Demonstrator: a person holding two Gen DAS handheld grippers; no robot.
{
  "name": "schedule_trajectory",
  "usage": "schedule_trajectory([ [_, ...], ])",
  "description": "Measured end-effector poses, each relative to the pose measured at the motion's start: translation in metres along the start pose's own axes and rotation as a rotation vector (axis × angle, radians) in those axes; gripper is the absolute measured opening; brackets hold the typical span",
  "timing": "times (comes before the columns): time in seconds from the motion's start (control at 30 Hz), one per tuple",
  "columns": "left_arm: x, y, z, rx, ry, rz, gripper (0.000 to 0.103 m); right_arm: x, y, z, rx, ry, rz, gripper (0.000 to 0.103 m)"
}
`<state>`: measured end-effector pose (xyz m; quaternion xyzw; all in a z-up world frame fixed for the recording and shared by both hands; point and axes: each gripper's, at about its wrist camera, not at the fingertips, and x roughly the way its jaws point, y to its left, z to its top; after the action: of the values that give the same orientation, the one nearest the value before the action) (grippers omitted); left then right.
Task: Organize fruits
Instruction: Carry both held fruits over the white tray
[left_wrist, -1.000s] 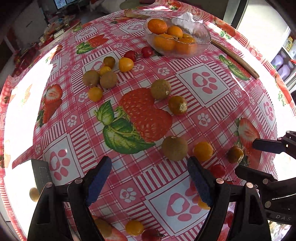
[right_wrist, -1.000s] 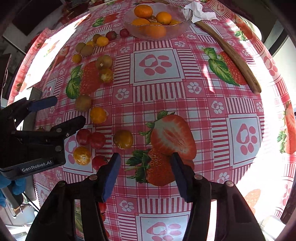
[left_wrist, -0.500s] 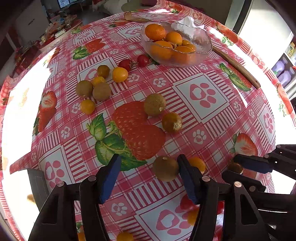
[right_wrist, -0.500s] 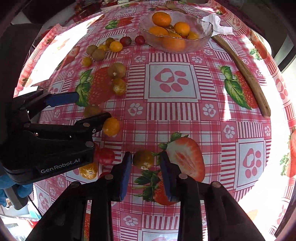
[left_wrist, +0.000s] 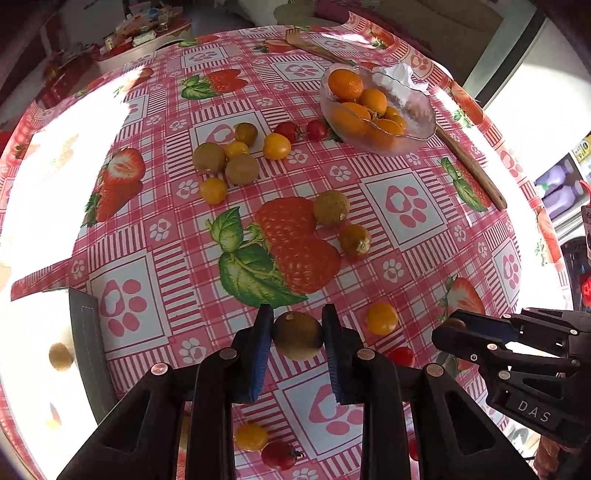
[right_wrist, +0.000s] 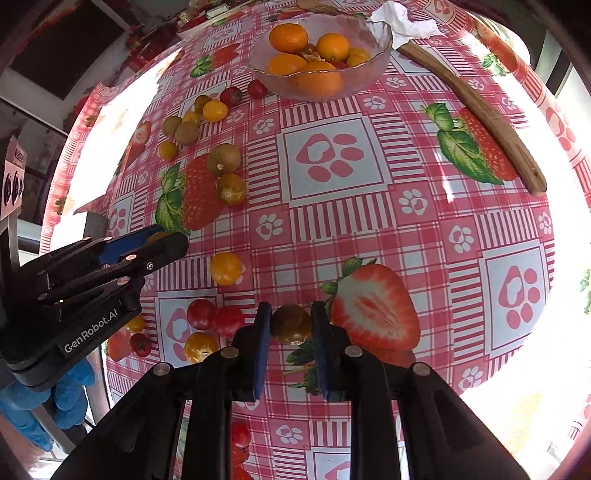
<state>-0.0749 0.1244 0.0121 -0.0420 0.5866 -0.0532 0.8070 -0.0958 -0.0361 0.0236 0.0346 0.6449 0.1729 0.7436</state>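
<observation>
My left gripper (left_wrist: 297, 334) is shut on a brown kiwi (left_wrist: 297, 335) just above the tablecloth. My right gripper (right_wrist: 290, 325) is shut on a dark greenish-orange fruit (right_wrist: 290, 324). The left gripper also shows at the left in the right wrist view (right_wrist: 159, 243); the right gripper shows at the right in the left wrist view (left_wrist: 454, 328). A glass bowl (left_wrist: 417, 136) with oranges stands at the far side, also in the right wrist view (right_wrist: 369, 70). Loose kiwis (left_wrist: 242, 169), yellow fruits (left_wrist: 276, 146) and red tomatoes (right_wrist: 214, 319) lie scattered on the table.
A long wooden stick (right_wrist: 480, 110) lies along the far right of the table. A crumpled white tissue (right_wrist: 402, 20) sits behind the bowl. A dark chair back (left_wrist: 88, 347) stands at the table's near left edge. An orange fruit (left_wrist: 382, 318) lies between the grippers.
Both grippers moved forward and closed: the left one on the kiwi, the right one on the dark fruit. Both were open a second ago.
</observation>
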Motion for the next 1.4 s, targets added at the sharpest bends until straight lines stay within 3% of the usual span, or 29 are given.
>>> schedule_trajectory([
  [0.53, -0.048, 0.073, -0.044, -0.161, -0.038, 0.065, 0.029, 0.001, 0.067, 0.009, -0.107, 0.007, 0.036, 0.024],
  [0.97, -0.08, 0.154, -0.105, -0.35, -0.063, 0.15, 0.029, 0.025, 0.178, 0.01, -0.31, 0.048, 0.088, 0.024],
  [1.4, -0.083, 0.23, -0.165, -0.54, -0.052, 0.294, 0.029, 0.073, 0.305, 0.005, -0.522, 0.121, 0.167, 0.024],
])
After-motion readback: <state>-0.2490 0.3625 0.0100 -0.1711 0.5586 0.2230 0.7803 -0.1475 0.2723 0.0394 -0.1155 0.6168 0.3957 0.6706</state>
